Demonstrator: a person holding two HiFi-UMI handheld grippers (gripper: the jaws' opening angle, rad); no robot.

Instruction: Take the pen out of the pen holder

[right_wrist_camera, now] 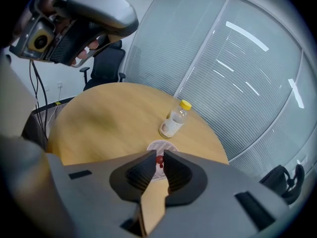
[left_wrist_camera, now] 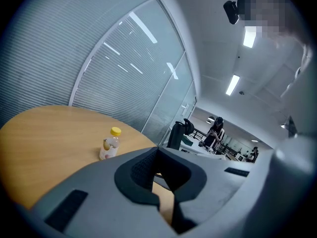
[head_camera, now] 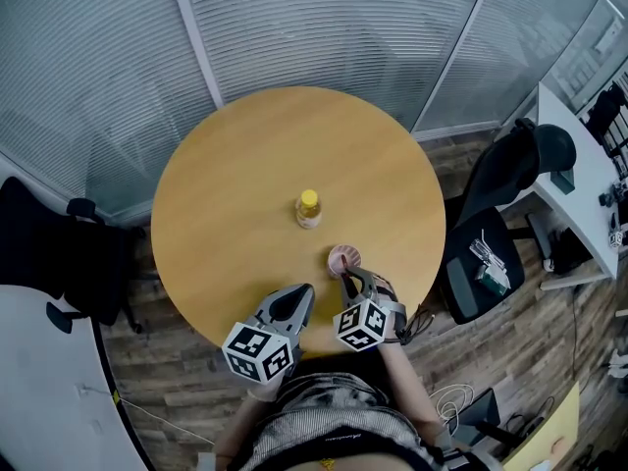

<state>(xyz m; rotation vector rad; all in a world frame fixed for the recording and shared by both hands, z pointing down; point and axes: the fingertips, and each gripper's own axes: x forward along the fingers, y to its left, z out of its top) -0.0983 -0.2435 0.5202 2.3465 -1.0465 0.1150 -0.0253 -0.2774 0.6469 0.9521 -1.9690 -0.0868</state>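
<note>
A small round pink-white mesh pen holder [head_camera: 343, 257] [right_wrist_camera: 160, 147] stands on the round wooden table [head_camera: 245, 194], near its front right edge. The pen's red top [right_wrist_camera: 159, 159] shows between my right gripper's [right_wrist_camera: 159, 156] fingertips, which stand only the pen's width apart, closed on it just above the holder. In the head view my right gripper [head_camera: 349, 276] reaches the holder's near side. My left gripper [head_camera: 298, 292] [left_wrist_camera: 158, 150] hovers to the left of it over the table's front edge, shut and holding nothing.
A clear bottle with a yellow cap [head_camera: 308, 208] [right_wrist_camera: 174, 119] stands near the table's middle, behind the holder. A black office chair [head_camera: 491, 253] and a white desk [head_camera: 574, 180] are at the right, another black chair [head_camera: 59, 253] at the left. Blinded glass walls run behind.
</note>
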